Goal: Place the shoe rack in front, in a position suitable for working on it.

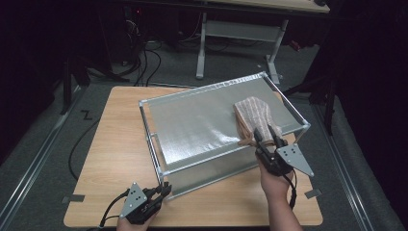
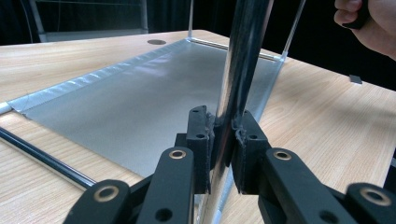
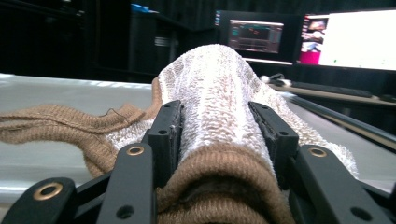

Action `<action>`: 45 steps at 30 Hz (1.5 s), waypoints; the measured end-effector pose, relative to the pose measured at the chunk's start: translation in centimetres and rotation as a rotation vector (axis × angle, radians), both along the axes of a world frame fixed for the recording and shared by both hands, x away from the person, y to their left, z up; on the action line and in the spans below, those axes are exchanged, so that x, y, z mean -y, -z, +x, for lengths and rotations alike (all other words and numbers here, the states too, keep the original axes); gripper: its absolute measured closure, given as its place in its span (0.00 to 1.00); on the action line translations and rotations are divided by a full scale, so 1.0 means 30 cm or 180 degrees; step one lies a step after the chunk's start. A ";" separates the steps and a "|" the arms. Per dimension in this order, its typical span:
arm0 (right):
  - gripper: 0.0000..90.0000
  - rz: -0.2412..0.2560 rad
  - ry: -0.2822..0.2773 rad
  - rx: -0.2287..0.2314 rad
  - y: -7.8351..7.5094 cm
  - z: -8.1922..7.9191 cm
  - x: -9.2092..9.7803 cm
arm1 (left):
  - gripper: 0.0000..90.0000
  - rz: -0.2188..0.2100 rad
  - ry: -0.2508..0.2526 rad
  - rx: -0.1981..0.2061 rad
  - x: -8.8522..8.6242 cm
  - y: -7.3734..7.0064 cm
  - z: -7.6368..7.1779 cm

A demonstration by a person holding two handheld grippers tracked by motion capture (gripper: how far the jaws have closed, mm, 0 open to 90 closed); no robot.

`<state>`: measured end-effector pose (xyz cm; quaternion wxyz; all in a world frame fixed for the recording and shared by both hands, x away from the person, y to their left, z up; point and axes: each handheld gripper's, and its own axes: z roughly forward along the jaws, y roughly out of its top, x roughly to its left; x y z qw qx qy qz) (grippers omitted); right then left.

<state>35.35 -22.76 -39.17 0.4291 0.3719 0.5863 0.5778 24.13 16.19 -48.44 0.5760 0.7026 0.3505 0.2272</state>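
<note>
At the desk's [image 1: 110, 159] near edge, a chrome corner post [image 2: 238, 70] of the mesh drying rack [image 1: 192, 125] is clamped by the left hand-held gripper [image 2: 223, 140]. Farther off, a beige knitted sock [image 1: 252, 118], laid on the rack's right side, is pinched at its brown cuff by the right hand-held gripper [image 1: 268, 137].

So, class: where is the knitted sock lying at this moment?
In the high view the knitted sock lies on the silver mesh rack, near its right edge, with its brown cuff clamped in the right gripper.
</note>
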 end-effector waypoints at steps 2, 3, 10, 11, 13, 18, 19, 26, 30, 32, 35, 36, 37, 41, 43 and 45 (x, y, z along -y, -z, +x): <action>0.63 0.0008 0.0049 -0.0024 -0.003 0.012 0.027 | 0.88 0.0003 -0.0001 0.0004 0.000 0.000 0.000; 0.63 0.0006 0.0079 -0.0038 -0.005 0.019 0.042 | 0.88 0.0005 -0.0003 0.0001 0.000 0.000 -0.001; 0.63 -0.0058 0.0306 -0.0122 -0.022 0.063 0.147 | 0.88 0.0018 -0.0007 0.0011 -0.002 -0.001 -0.001; 0.63 -0.0078 0.0375 -0.0116 -0.024 0.070 0.166 | 0.88 0.0017 -0.0006 0.0010 -0.003 -0.001 -0.001; 0.63 -0.0076 0.0464 -0.0124 -0.026 0.080 0.196 | 0.88 0.0015 -0.0011 0.0007 -0.005 0.000 -0.002; 0.63 -0.0117 0.0633 -0.0138 -0.032 0.099 0.242 | 0.88 0.0024 -0.0011 0.0005 -0.005 -0.001 -0.002; 0.63 -0.0118 0.0653 -0.0136 -0.032 0.102 0.248 | 0.88 0.0022 -0.0008 0.0005 -0.005 -0.001 -0.002; 0.65 -0.0048 0.0639 -0.0166 -0.034 0.103 0.246 | 0.88 0.0036 -0.0029 0.0025 -0.002 0.000 -0.004; 0.65 -0.0046 0.0624 -0.0171 -0.034 0.102 0.248 | 0.88 0.0019 0.0000 0.0009 -0.003 0.000 -0.005; 0.64 -0.0109 0.0619 -0.0173 -0.037 0.105 0.252 | 0.88 0.0025 -0.0005 0.0013 -0.002 -0.001 -0.005; 0.64 -0.0113 0.0657 -0.0194 -0.041 0.110 0.260 | 0.88 0.0021 0.0010 0.0010 -0.003 -0.001 -0.005; 0.64 -0.0095 0.0650 -0.0190 -0.039 0.112 0.262 | 0.88 0.0022 0.0013 0.0015 -0.002 0.000 -0.005; 0.65 -0.0078 0.0653 -0.0173 -0.037 0.112 0.259 | 0.88 0.0005 -0.0011 -0.0059 0.000 0.000 -0.012; 0.66 0.0020 0.0518 -0.0185 -0.032 0.100 0.235 | 0.88 0.0001 0.0005 -0.0061 0.003 0.000 -0.013; 0.66 0.0017 0.0419 -0.0173 -0.030 0.086 0.206 | 0.88 0.0011 0.0004 -0.0052 0.005 0.000 -0.014; 0.66 0.0036 0.0350 -0.0144 -0.025 0.065 0.170 | 0.88 0.0007 0.0009 -0.0054 0.005 0.000 -0.014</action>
